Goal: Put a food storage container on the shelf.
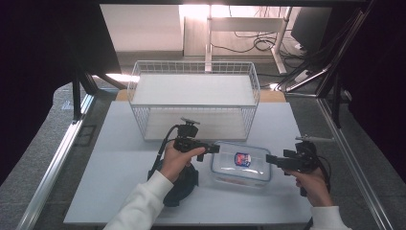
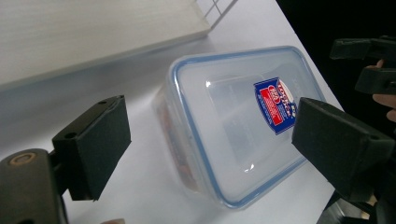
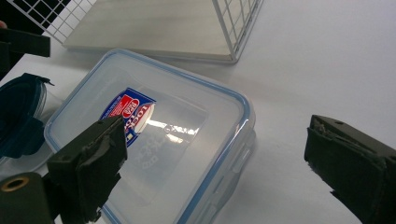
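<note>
Sitting on the white table [image 1: 119, 191]: a clear plastic box [image 1: 241, 164] with a blue-edged lid and a red-and-blue label [image 1: 242, 159], just in front of the wire basket [image 1: 194, 98] — the box is the landmark for what follows.
High view: left gripper [image 1: 213, 149] at the box's left end, right gripper [image 1: 269, 158] at its right end, both pointing inward at it; a dark round lid [image 1: 182, 187] lies left of the box, under the left forearm.
Left gripper view: looks along the box's length from its left end, with the label at the far side; the right gripper's black jaws [image 2: 369, 63] show beyond the box's far end. Something reddish shows through the box's near wall — too blurred to name.
Right gripper view: looks from the opposite end and shows the side clip [image 3: 240, 158] on the box's near long wall, plus the dark blue lid [image 3: 18, 116] past the box's far corner.
Left gripper jaws: spread wide, one pad on either side of the box in its own view, neither pressing on it; nothing held.
Right gripper jaws: spread wide, one pad over the lid's near corner in its own view, the other off to the side over bare table; nothing held, and whether a pad touches the lid I cannot tell.
Basket: its pale board floor lies behind the box in both gripper views.
</note>
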